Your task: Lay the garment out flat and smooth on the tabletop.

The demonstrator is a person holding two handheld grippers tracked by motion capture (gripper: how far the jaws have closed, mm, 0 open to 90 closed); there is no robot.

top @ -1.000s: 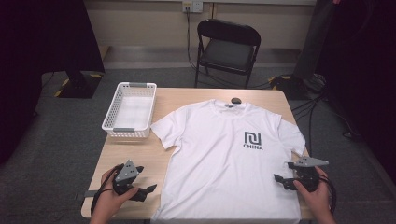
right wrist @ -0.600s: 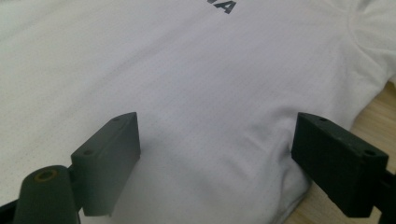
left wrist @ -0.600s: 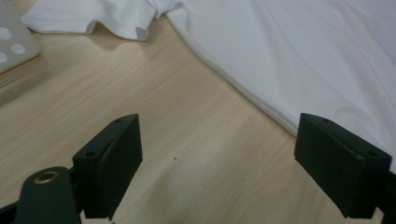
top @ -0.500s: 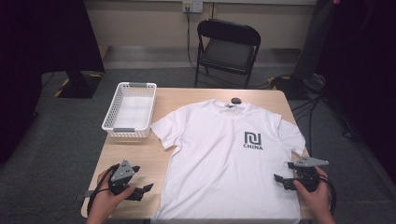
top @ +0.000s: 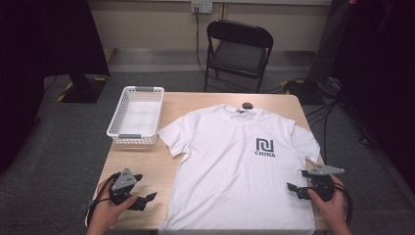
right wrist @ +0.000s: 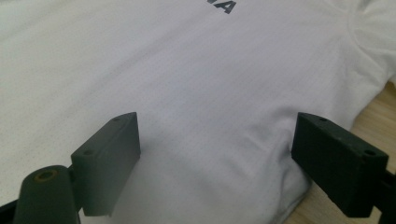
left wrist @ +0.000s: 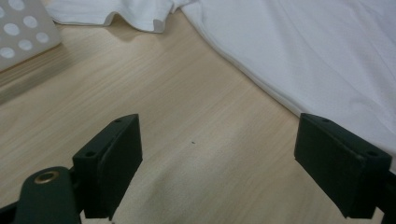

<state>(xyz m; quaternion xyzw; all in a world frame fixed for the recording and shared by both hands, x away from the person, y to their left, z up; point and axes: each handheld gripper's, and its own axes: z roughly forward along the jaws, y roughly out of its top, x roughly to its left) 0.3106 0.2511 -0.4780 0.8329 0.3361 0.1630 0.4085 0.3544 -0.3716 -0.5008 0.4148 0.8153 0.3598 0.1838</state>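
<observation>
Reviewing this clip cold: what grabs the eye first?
A white T-shirt with a dark CHINA logo lies spread flat across the wooden table. An empty white basket sits at the table's far left corner. An open claw waits on either side: left claw, right claw.

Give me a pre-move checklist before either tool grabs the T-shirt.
1. Left tool open: ok, jaws wide apart over bare table.
2. Right tool open: ok, jaws spread over the shirt.
3. T-shirt spread flat, print up: ok.
4. Left tool at the shirt's edge: not ok, the side hem lies ahead of it, apart.
5. Basket ready to receive: ok, nothing in it.
6. Small dark object by the collar: cannot tell what it is.
</observation>
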